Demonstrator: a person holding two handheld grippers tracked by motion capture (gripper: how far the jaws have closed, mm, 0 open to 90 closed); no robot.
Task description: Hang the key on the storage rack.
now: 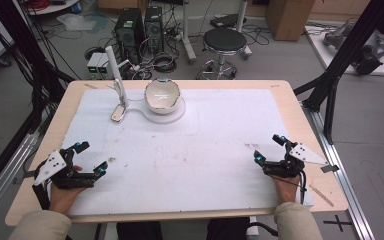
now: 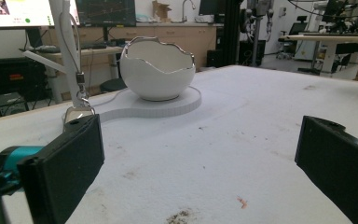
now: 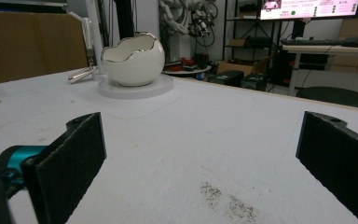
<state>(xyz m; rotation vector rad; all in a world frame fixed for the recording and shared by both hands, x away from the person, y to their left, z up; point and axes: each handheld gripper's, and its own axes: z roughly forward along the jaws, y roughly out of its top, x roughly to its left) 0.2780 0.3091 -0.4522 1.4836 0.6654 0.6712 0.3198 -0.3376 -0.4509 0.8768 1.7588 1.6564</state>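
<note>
Both grippers, left (image 1: 87,157) and right (image 1: 269,148), rest spread, empty, on the worktop (image 1: 190,150). Approach the bowl (image 1: 163,95) low; the hanging clip (image 1: 118,113), perhaps metal, is nearby.

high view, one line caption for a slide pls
Two open handheld grippers, left and right, rest apart before an eggshell-shaped bowl.

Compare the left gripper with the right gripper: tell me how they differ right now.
The left gripper sits at the mat's near-left corner; the right gripper sits at its near-right edge. The left's grey plate lies outward to the left, the right's outward to the right. Both are open, empty, and aimed toward the eggshell bowl.
</note>
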